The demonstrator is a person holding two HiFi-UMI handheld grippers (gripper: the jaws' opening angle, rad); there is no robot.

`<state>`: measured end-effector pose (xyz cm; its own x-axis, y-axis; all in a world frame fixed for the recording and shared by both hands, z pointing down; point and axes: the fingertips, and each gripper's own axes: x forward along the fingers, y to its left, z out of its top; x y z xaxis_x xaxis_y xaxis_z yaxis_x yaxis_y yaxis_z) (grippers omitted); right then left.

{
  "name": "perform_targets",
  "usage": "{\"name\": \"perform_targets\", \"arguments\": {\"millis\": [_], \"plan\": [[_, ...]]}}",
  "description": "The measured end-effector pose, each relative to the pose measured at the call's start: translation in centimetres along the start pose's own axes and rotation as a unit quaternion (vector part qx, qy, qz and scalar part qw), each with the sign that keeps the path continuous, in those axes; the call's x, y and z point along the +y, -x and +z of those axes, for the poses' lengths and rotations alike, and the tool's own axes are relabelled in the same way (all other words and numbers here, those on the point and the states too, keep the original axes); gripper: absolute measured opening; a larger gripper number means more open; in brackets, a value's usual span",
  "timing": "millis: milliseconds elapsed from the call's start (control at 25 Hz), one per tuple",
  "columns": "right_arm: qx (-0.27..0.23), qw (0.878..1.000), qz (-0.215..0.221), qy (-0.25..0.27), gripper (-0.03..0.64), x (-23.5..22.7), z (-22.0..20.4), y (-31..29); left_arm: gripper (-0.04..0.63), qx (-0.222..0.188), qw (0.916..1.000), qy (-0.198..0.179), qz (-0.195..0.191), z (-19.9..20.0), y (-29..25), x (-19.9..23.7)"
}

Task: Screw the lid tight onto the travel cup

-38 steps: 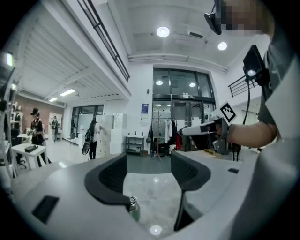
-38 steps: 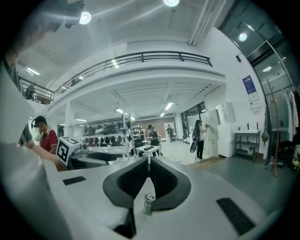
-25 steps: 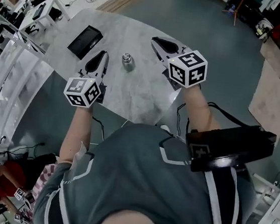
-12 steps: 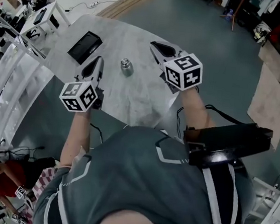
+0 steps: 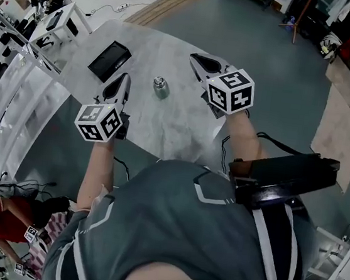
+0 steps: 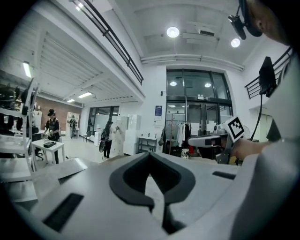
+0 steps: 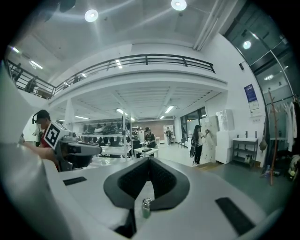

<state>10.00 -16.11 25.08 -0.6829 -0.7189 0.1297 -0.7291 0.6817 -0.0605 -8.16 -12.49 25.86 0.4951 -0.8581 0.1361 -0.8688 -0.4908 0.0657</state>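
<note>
Head view: cup [image 5: 160, 87] left of right gripper [image 5: 194, 57], apart.

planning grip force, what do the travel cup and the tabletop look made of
Travel cup: looks like bare metal, probably stainless steel, silvery with bright glints.
Tabletop: pale grey with mottled veining, like marble or a marble-print laminate; which, the pictures leave open.

Left gripper [image 6: 150, 155], fingers [image 6: 125, 180] tip to tip, nothing between; right gripper [image 6: 192, 140] at right, people [image 6: 108, 139] far left.
</note>
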Motion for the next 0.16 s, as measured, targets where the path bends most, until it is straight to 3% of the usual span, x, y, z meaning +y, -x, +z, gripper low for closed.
{"name": "perform_targets", "arguments": {"millis": [160], "plan": [[0.001, 1.0, 0.0, -0.003, 0.029, -0.25, -0.65, 0.91, 0.009, -0.001, 1.0, 0.0, 0.001, -0.25, 0.26, -1.08]]}}
